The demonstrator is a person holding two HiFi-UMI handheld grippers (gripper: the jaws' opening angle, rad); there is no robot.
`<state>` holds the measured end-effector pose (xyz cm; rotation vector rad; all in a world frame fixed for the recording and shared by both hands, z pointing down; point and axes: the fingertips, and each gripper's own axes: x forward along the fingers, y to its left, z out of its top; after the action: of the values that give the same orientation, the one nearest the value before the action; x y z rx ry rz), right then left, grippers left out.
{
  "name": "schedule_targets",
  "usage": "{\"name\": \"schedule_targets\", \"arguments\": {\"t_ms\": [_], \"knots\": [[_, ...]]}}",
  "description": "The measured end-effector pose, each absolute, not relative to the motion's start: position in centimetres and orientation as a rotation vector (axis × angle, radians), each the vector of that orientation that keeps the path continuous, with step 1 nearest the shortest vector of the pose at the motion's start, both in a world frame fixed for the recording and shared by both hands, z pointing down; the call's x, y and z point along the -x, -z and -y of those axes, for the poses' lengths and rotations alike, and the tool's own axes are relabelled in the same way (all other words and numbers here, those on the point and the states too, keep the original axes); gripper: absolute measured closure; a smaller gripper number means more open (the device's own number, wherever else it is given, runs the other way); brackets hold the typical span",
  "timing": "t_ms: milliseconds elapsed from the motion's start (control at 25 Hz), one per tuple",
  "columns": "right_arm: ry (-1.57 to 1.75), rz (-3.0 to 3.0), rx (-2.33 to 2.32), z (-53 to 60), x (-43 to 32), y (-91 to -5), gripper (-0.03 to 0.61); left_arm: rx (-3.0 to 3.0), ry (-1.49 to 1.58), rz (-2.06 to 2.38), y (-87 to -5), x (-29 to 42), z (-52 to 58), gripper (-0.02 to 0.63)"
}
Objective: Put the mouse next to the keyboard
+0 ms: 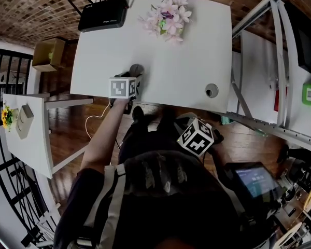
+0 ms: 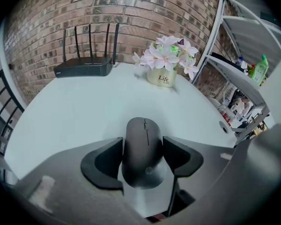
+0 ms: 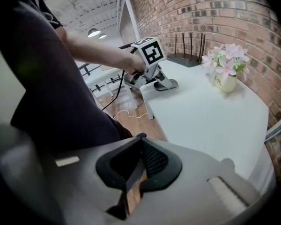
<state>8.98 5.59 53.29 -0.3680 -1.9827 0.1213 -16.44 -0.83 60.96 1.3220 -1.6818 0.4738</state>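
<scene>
A black mouse (image 2: pixel 144 149) lies on the white table (image 1: pixel 186 61) close to its near edge, also seen in the head view as the mouse (image 1: pixel 136 69). My left gripper (image 2: pixel 143 159) is shut on the mouse, one jaw pressed to each side. In the right gripper view the left gripper (image 3: pixel 154 81) rests at the table's near corner. My right gripper (image 3: pixel 138 162) is shut with nothing in it, held off the table by the person's body; its marker cube (image 1: pixel 196 137) shows in the head view. No keyboard appears in any view.
A black router (image 1: pixel 102 15) with antennas stands at the table's far left. A pot of pink flowers (image 1: pixel 168 15) stands at the far middle. A round cable port (image 1: pixel 211 90) sits near the right front. A metal shelf rack (image 1: pixel 280 61) rises on the right, a small side table (image 1: pixel 28 134) on the left.
</scene>
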Motion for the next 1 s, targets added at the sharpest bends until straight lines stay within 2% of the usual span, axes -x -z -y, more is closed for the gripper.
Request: {"name": "schedule_targets", "arguments": {"t_ms": [520,760,1000], "knots": [[-0.108,1.933,0.272,-7.5,-4.6,-52.8,0.572,-1.536,-0.735,1.59,-60.7,17.6,1.4,0.325],[-0.118,1.918,0.243,-7.8,-3.6,-52.7,0.572,-1.593,-0.614,1.556,-60.8,16.7,1.6,0.336],[-0.105,1.909,0.262,-7.9,-2.6,-52.8,0.572,-1.515,-0.639,1.632,-60.8,19.7,-0.4,0.339]]}}
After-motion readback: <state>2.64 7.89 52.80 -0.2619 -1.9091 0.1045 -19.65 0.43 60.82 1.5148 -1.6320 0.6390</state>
